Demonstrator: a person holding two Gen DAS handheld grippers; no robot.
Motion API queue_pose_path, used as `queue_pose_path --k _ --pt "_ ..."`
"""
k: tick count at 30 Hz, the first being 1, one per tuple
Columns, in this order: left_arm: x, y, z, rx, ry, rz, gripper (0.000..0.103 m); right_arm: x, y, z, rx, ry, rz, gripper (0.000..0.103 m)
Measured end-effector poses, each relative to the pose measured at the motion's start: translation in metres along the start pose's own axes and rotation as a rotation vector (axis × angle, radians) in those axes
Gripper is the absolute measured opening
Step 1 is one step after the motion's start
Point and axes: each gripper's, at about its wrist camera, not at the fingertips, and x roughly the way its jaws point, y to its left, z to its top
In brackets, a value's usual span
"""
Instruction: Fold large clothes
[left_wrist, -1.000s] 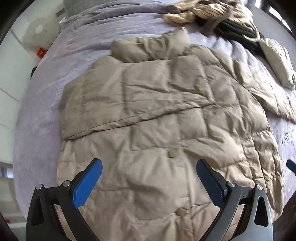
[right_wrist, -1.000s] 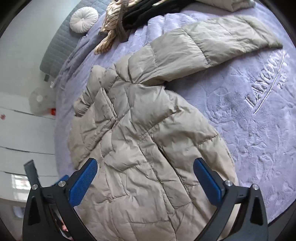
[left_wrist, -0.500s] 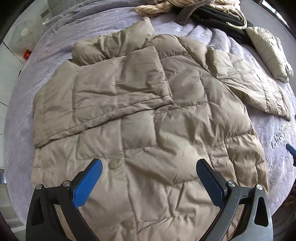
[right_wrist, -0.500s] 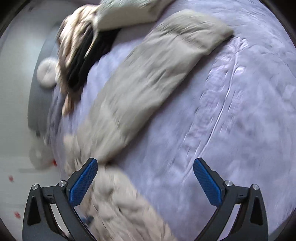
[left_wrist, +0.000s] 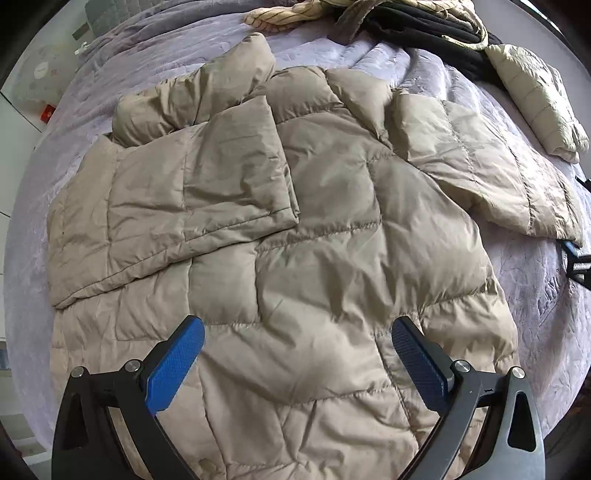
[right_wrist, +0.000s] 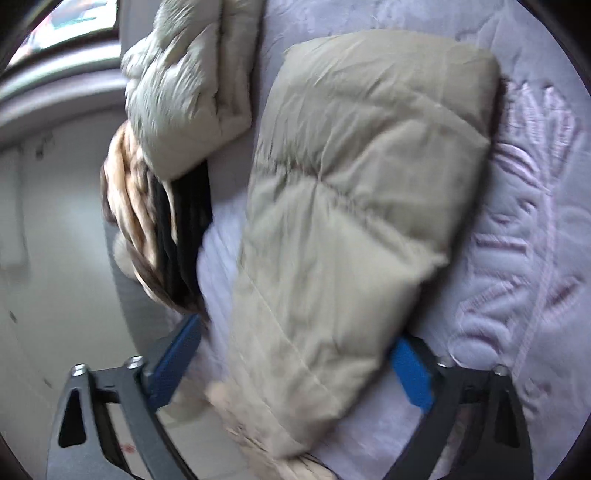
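Lilac bedspread (left_wrist: 155, 51) under beige jacket (left_wrist: 295, 240) — left gripper (left_wrist: 297, 354) wide; right gripper (right_wrist: 295, 358) closing around sleeve (right_wrist: 351, 206).

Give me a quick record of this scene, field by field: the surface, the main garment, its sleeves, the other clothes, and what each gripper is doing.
surface: lilac embossed bedspread
main garment: beige quilted puffer jacket, spread flat
sleeve, picture left: folded across the jacket's body
sleeve, picture right: stretched out on the bedspread
other clothes: striped and black pile at the far edge; pale puffer garment beside it
left gripper: open above the jacket's lower body, holding nothing
right gripper: jaws just been closing, outstretched sleeve between the fingers, not yet pinched
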Motion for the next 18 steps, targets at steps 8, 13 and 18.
queue_pose_path --k 8,13,18 --pt "-0.003 0.01 0.012 -0.008 -0.021 0.005 0.102 0.0 -0.016 -0.004 0.122 0.001 0.16 0.007" --pt "-0.003 0.032 0.014 -0.021 -0.025 0.001 0.102 -0.004 0.021 -0.032 -0.014 0.044 0.288 0.007" --pt "-0.005 0.063 0.012 -0.048 -0.039 0.011 0.102 0.002 0.069 -0.074 -0.184 0.125 0.344 0.007"
